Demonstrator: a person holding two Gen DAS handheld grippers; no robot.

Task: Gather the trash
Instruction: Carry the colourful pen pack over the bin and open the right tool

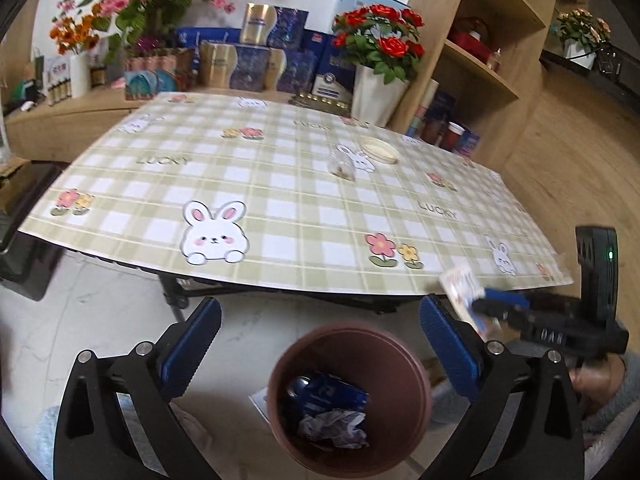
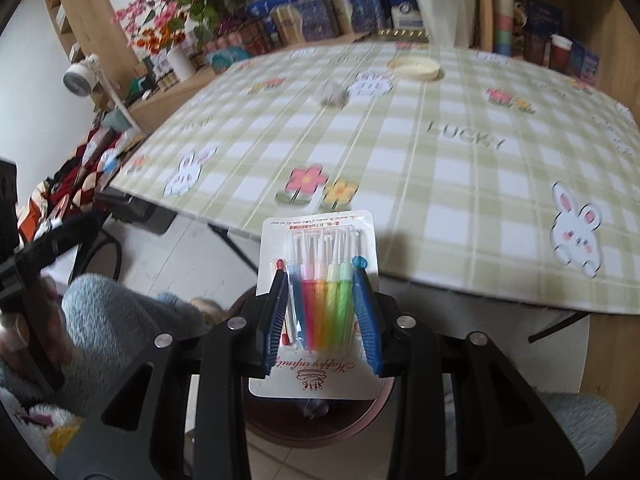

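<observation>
The brown bin [image 2: 320,420] is mostly hidden behind the card of candles [image 2: 318,304] in the right wrist view. The small clear bag [image 2: 331,94] far off on the tabletop [image 2: 440,184] is too blurry to tell what is inside. The card [image 1: 466,294] is also blurred in the left wrist view.

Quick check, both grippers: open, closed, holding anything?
Left gripper: open, empty, above the brown bin.
Right gripper: closed on the candle pack, over the bin.

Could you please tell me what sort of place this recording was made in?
Probably a home living or dining room: a table under a green checked bunny tablecloth, a red rose bouquet in a white vase, and light wooden shelves.
</observation>
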